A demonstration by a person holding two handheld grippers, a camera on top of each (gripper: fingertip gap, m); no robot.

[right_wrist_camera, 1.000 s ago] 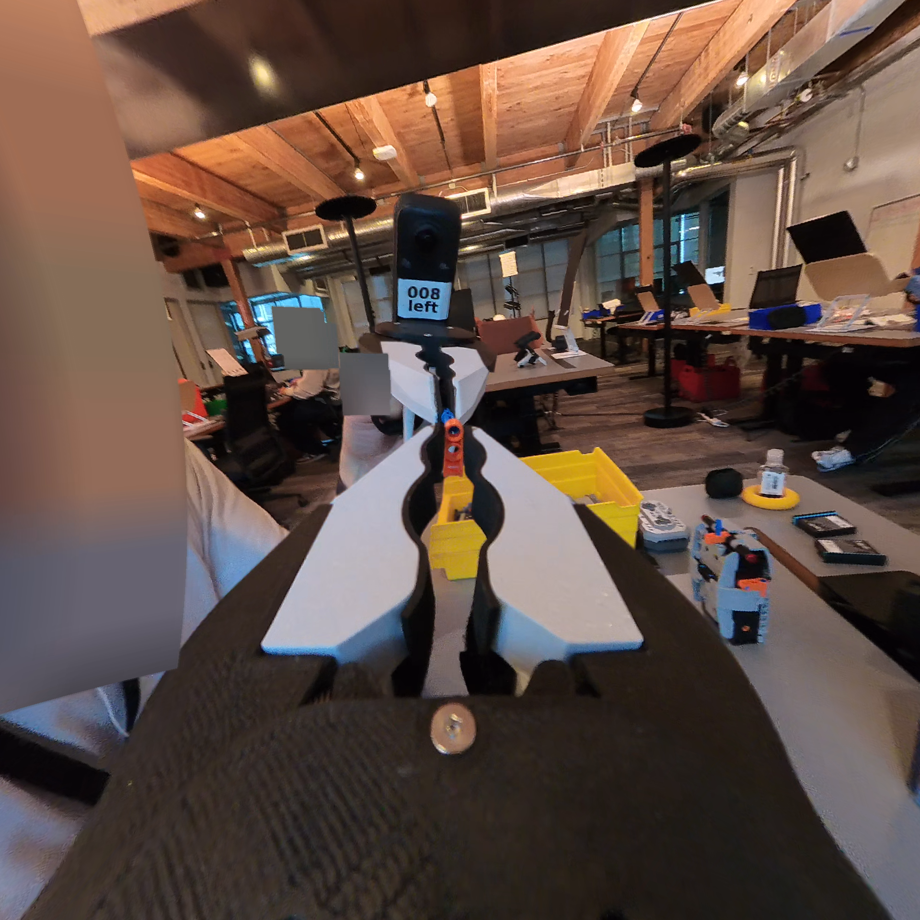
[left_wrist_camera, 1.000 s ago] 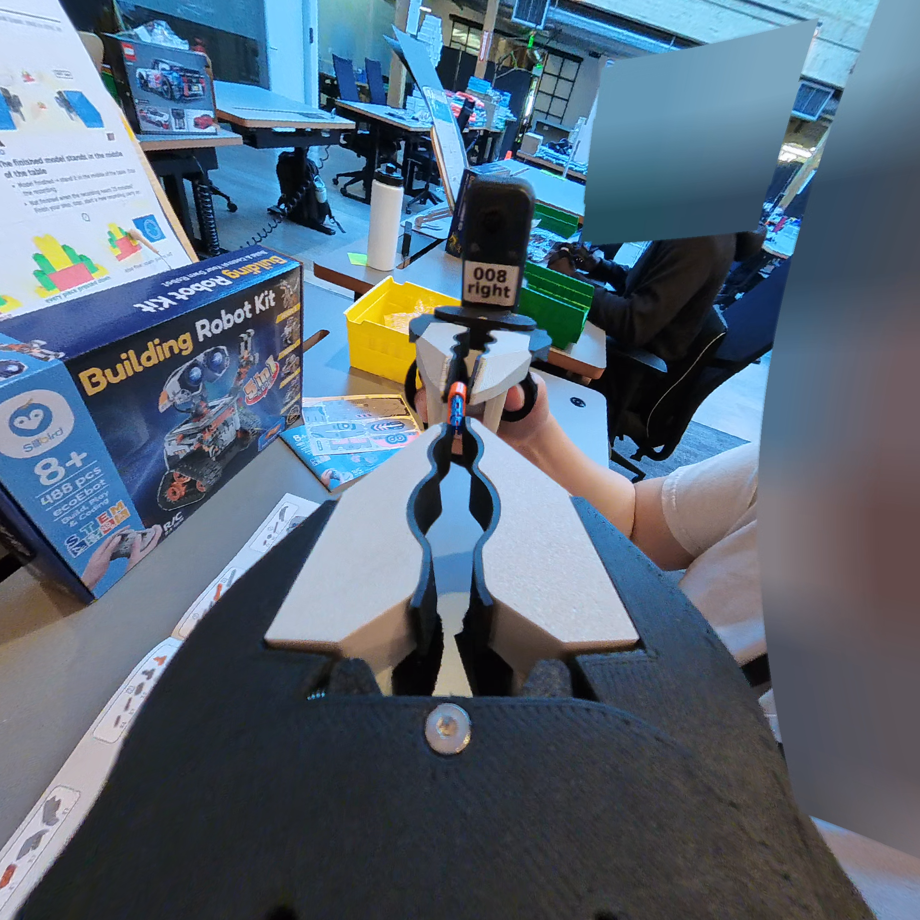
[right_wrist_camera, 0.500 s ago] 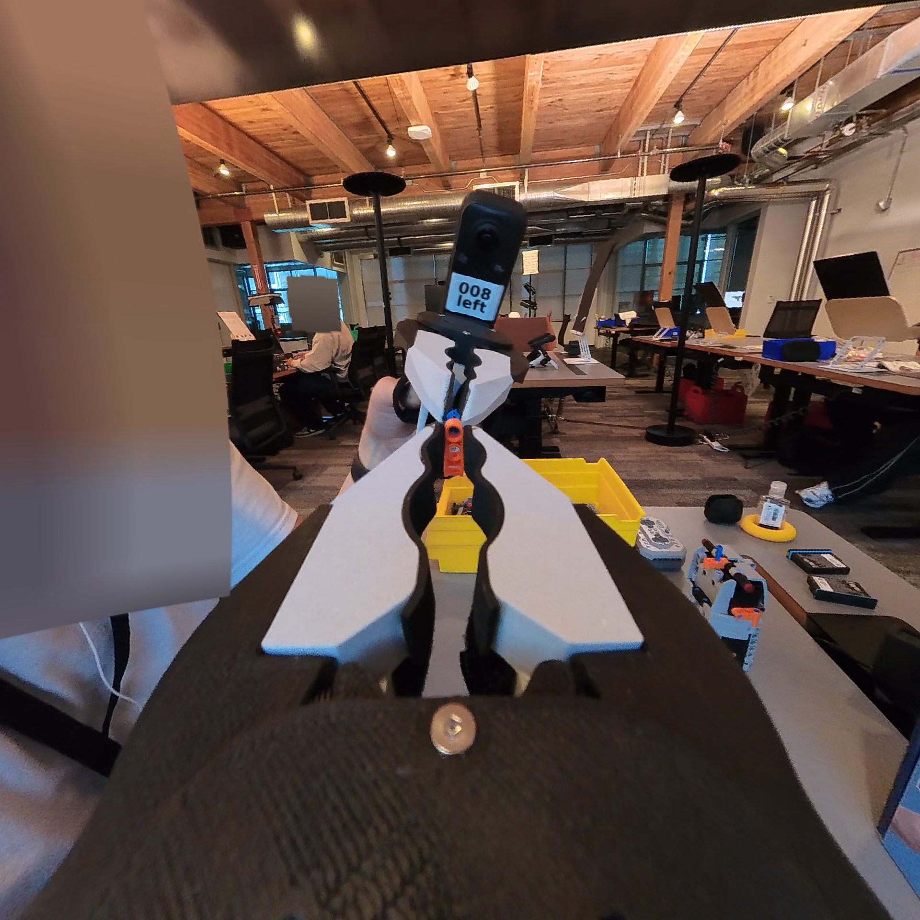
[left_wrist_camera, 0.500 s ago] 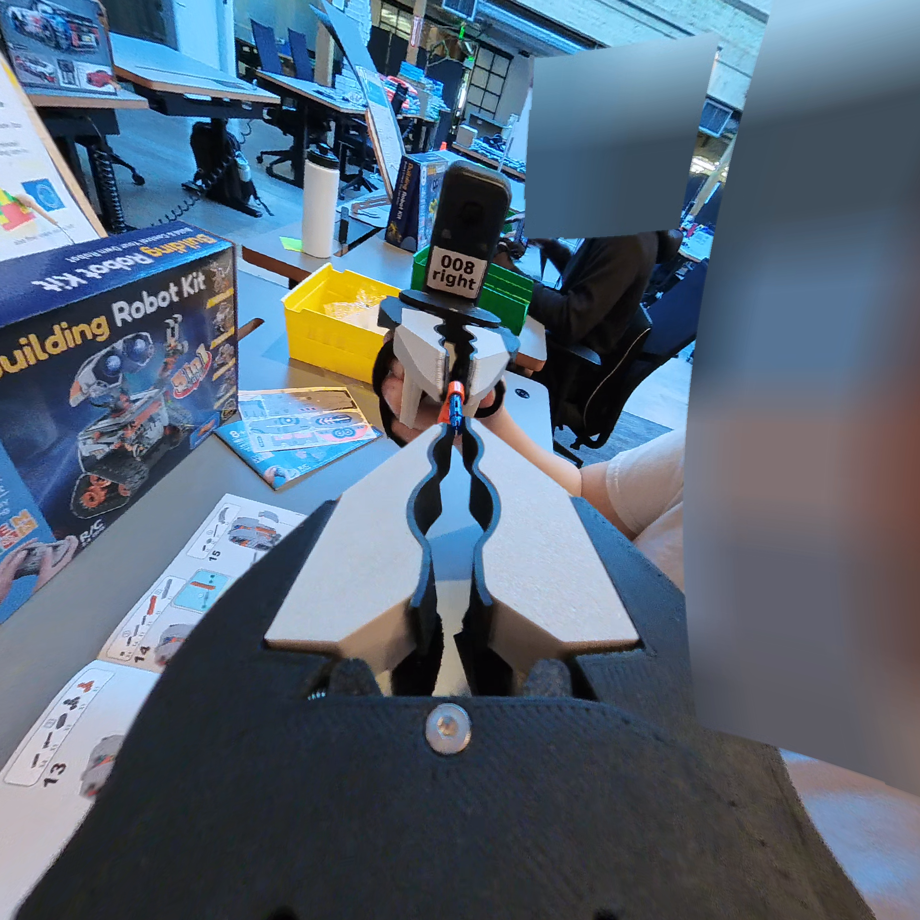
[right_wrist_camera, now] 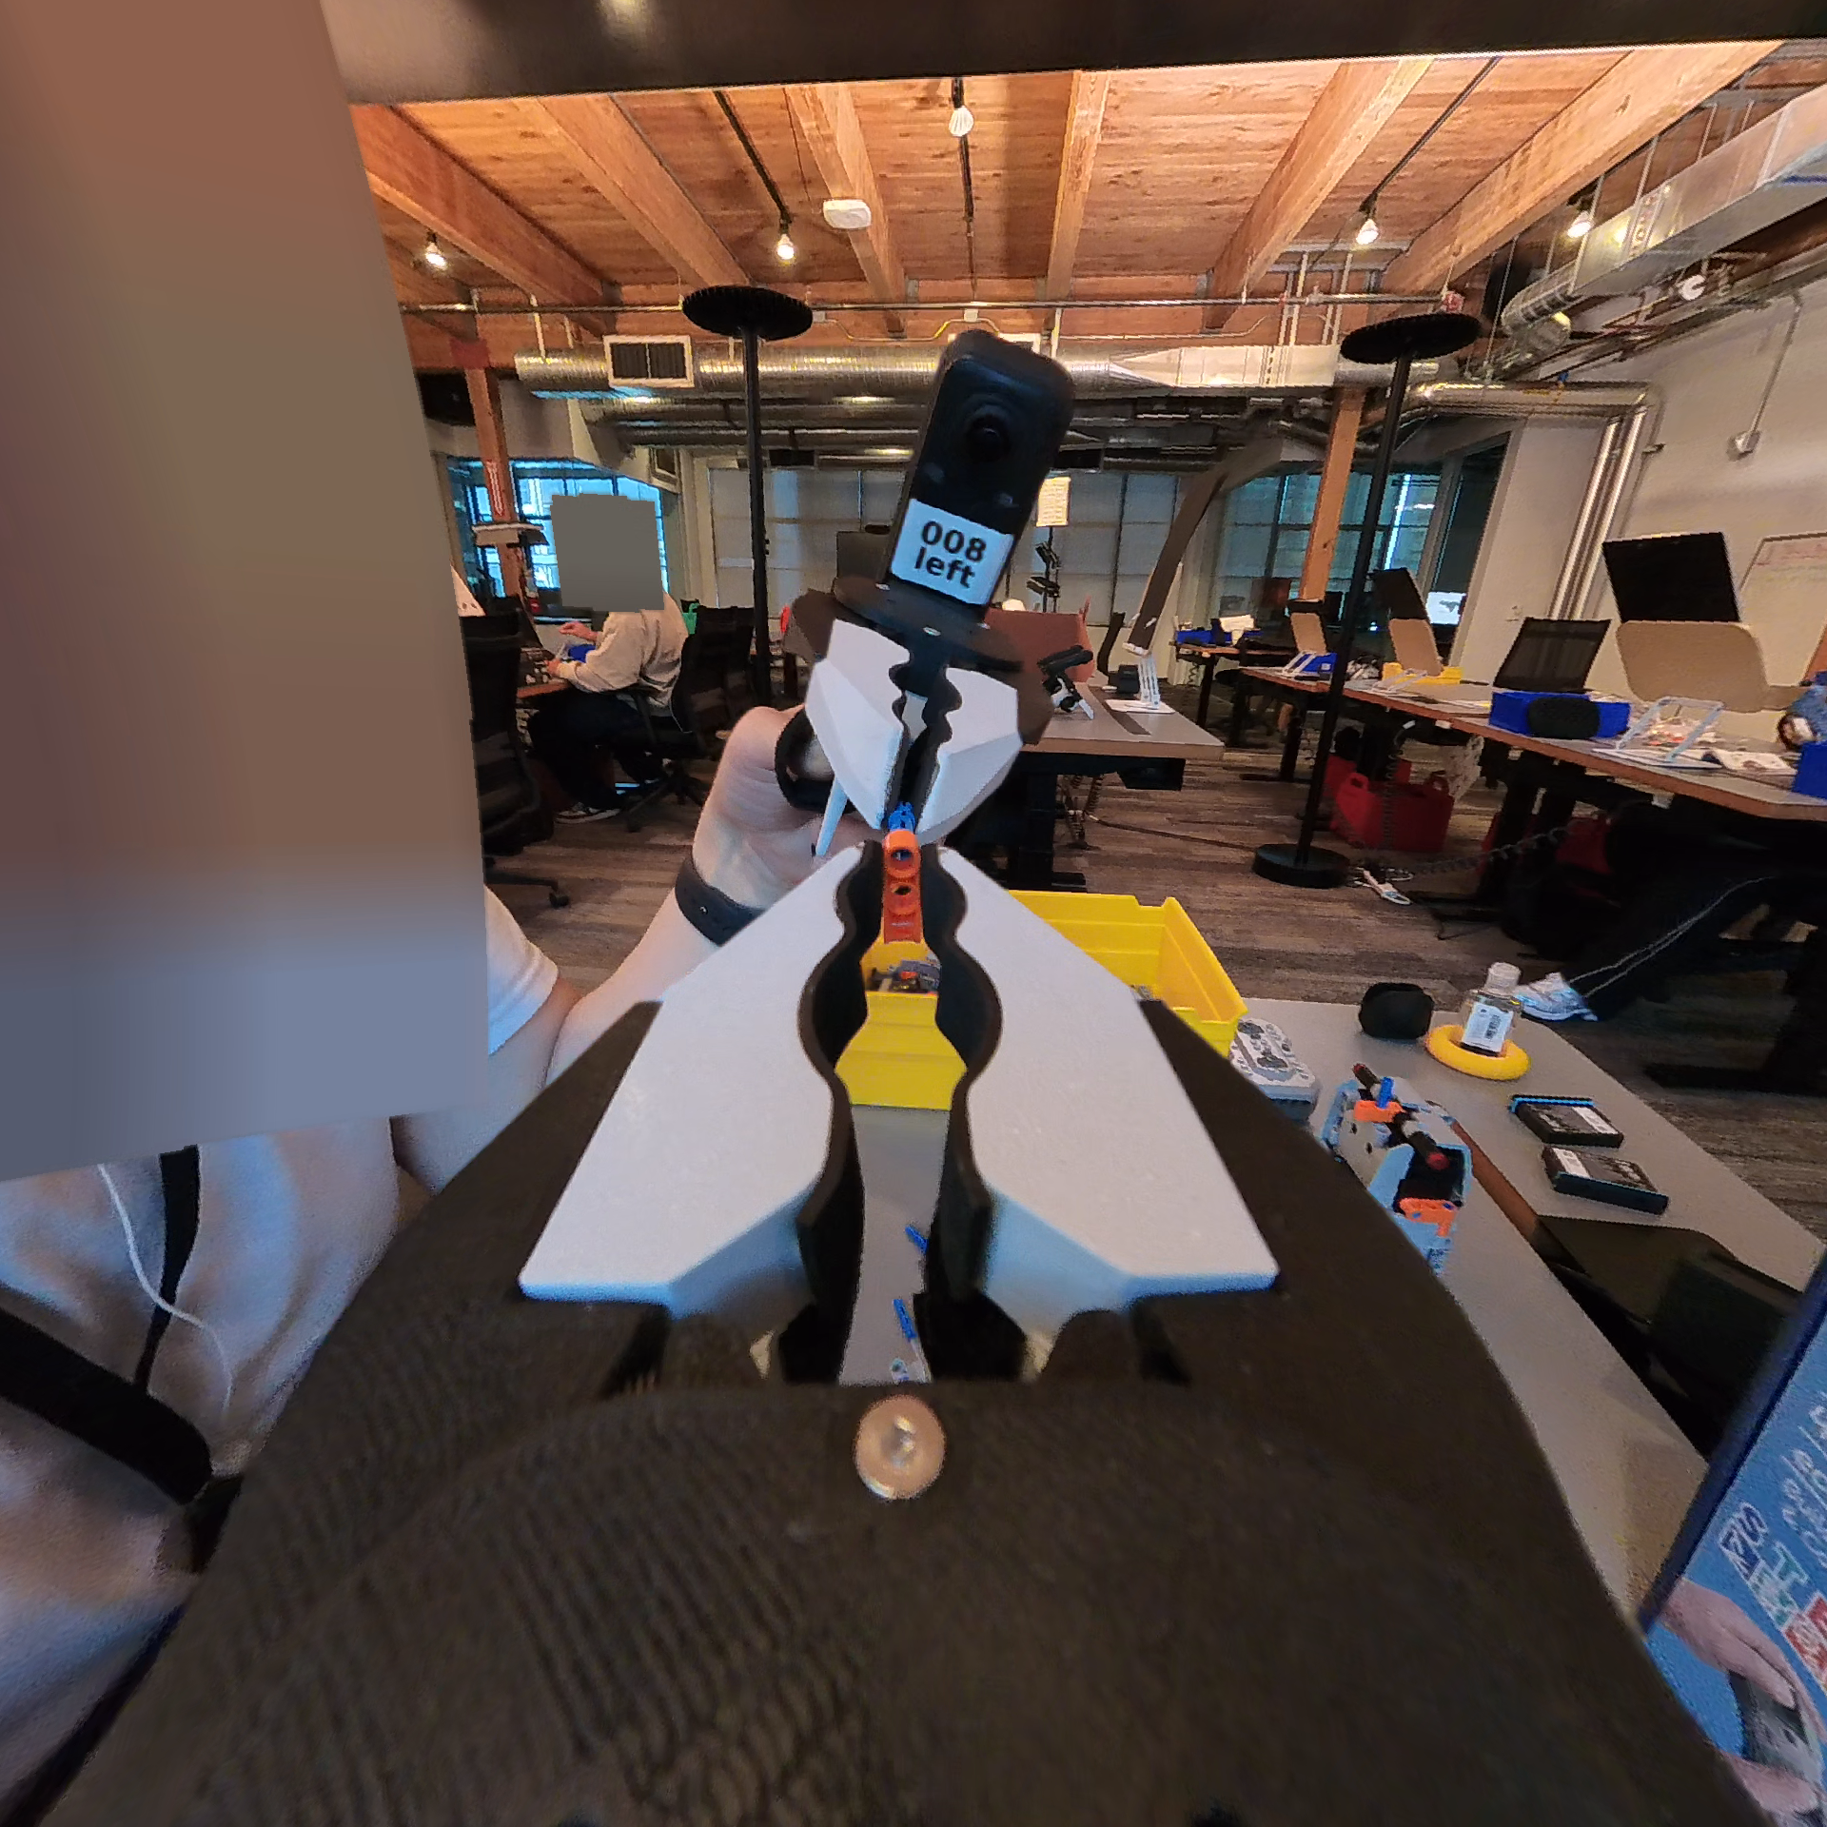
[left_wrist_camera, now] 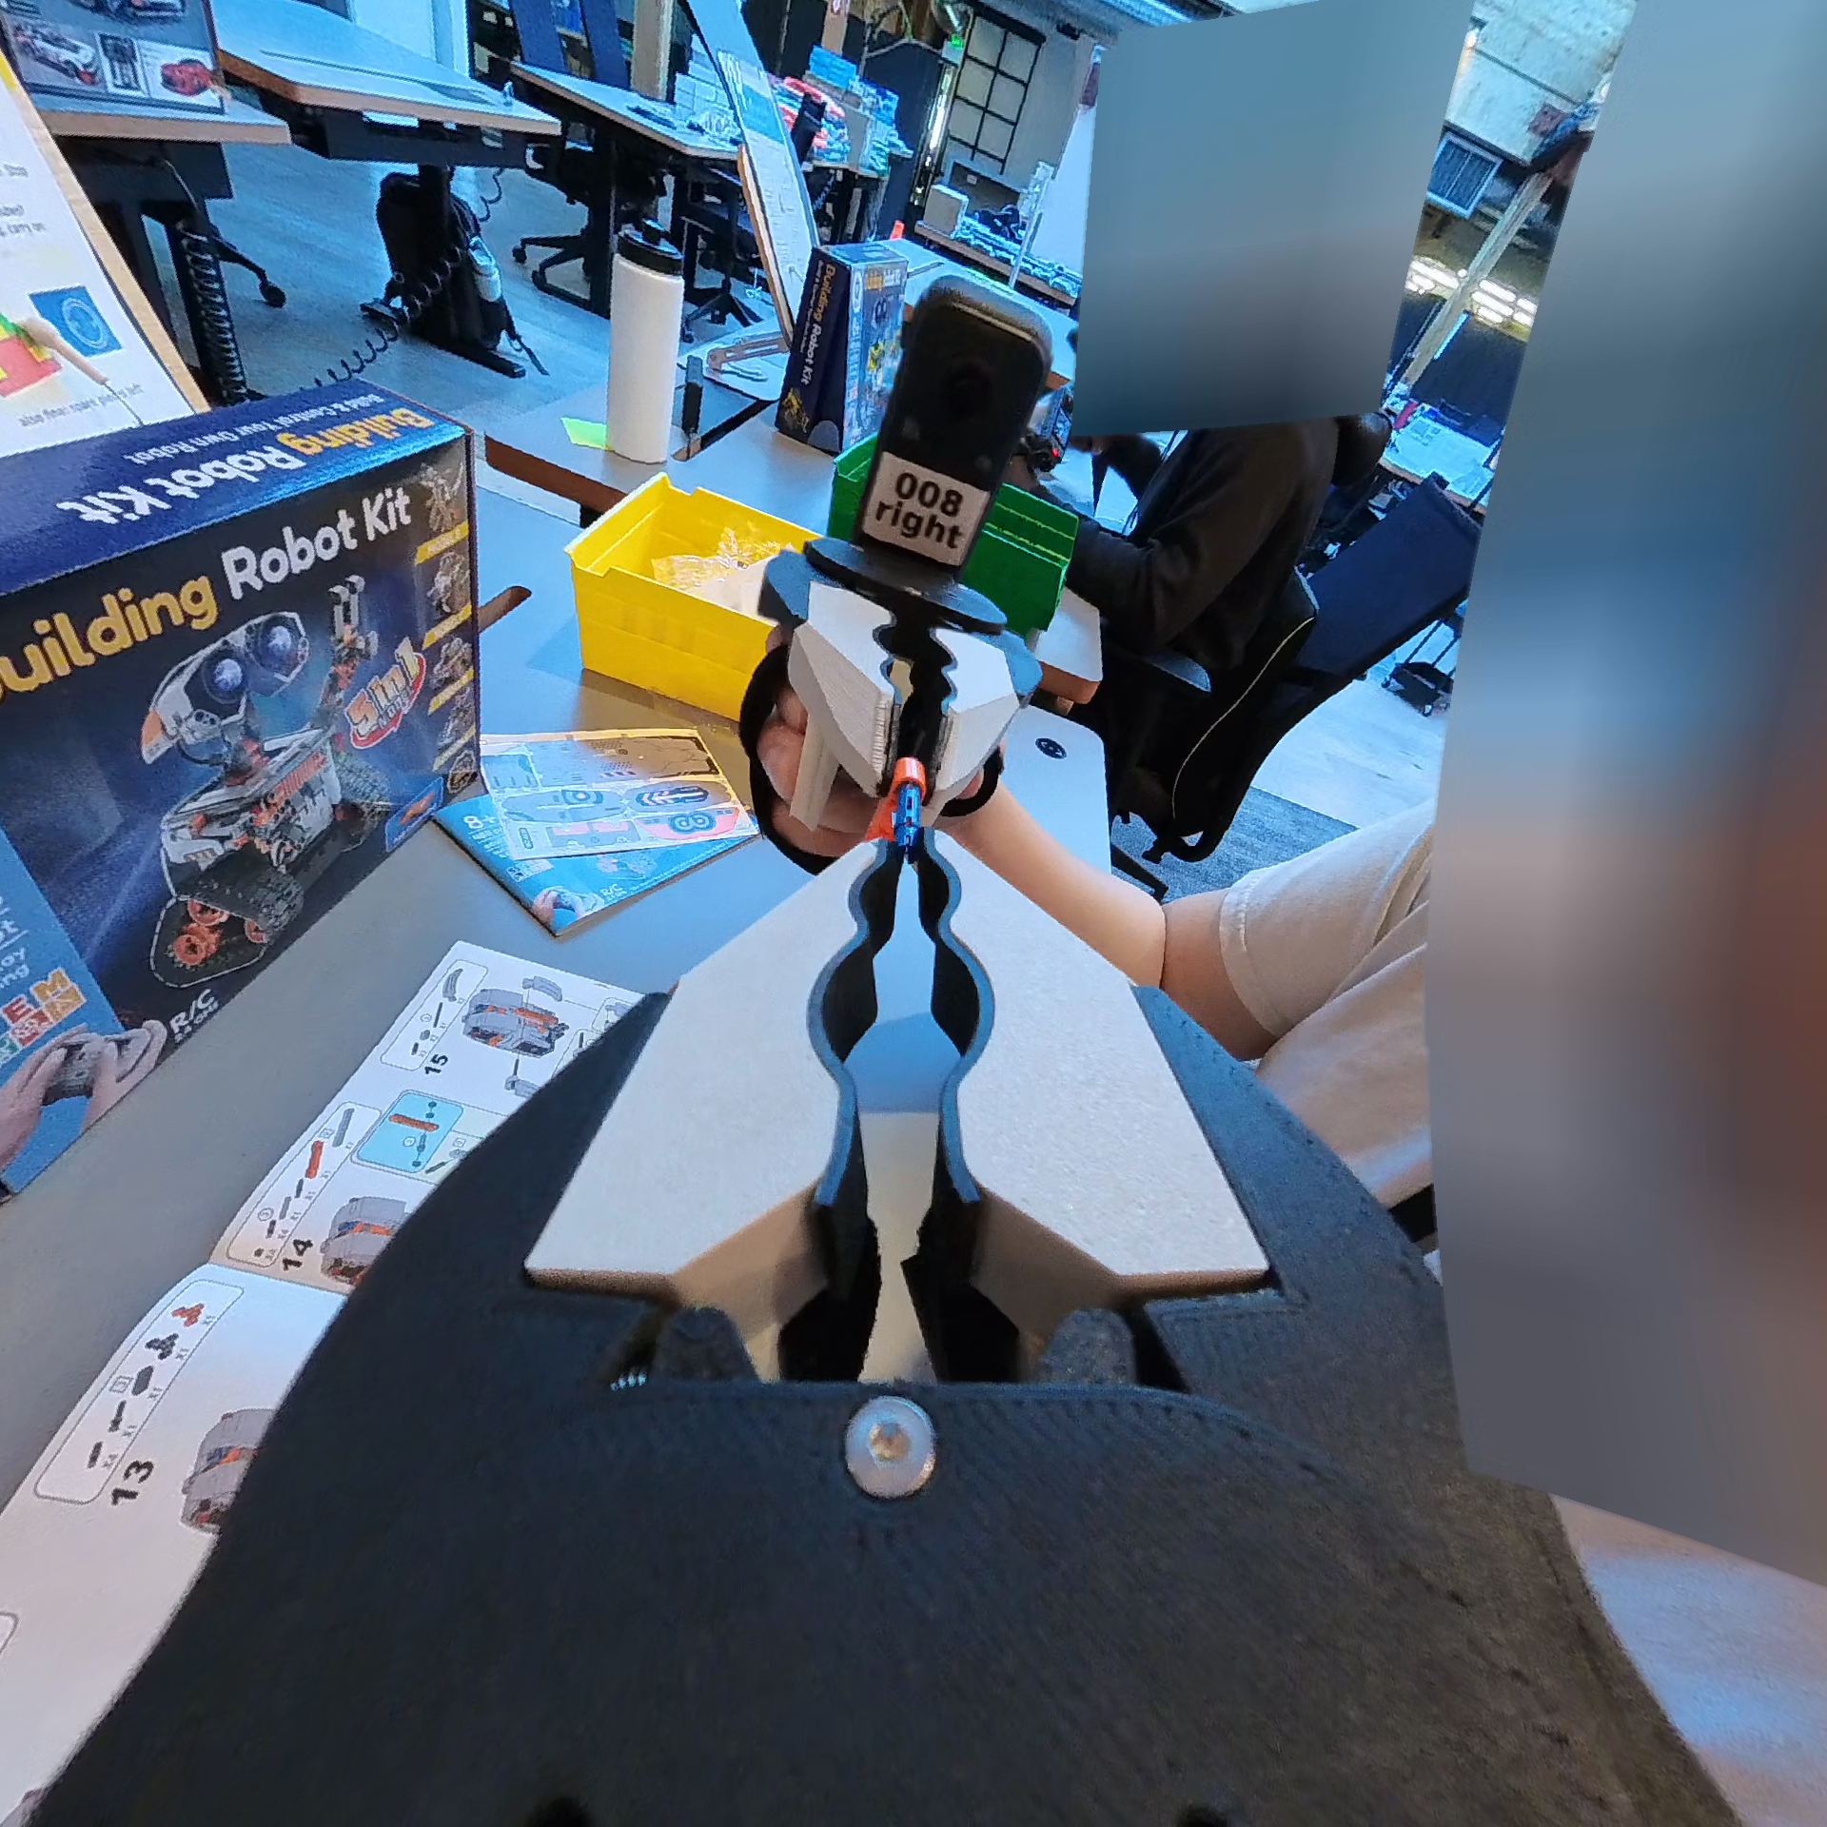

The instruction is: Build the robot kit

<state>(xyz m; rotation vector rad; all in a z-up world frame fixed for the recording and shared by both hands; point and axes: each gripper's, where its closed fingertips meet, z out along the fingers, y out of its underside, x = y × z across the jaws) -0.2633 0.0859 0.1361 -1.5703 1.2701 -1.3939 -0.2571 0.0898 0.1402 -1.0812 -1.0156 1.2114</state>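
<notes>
My two grippers face each other tip to tip above the grey table [left_wrist_camera: 326,939]. My left gripper [left_wrist_camera: 905,858] is shut on a small blue pin [left_wrist_camera: 911,826] that sticks out of its tips. My right gripper [right_wrist_camera: 900,862] is shut on a small orange beam piece with holes [right_wrist_camera: 900,895]. The blue pin [right_wrist_camera: 898,819] meets the far end of the orange piece [left_wrist_camera: 898,788]. In the left wrist view the right gripper [left_wrist_camera: 914,766] is held in a hand. In the right wrist view the left gripper [right_wrist_camera: 908,803] is also held in a hand.
A blue kit box [left_wrist_camera: 227,692], an open instruction booklet [left_wrist_camera: 395,1137], a sticker sheet [left_wrist_camera: 603,801], a yellow bin [left_wrist_camera: 672,603] and a green bin [left_wrist_camera: 1018,554] lie on the left. A yellow bin [right_wrist_camera: 1137,959], a partly built model [right_wrist_camera: 1404,1157] and a bottle [right_wrist_camera: 1483,1023] show in the right wrist view. The tips of both grippers are at nearly the same place. Left tips and right tips are each some 35 cm from the partly built model [right_wrist_camera: 1404,1157].
Both grippers stay shut and tip to tip. Both have swung and tilted together, so the kit box slid left in the left wrist view and more table shows in the right wrist view.
</notes>
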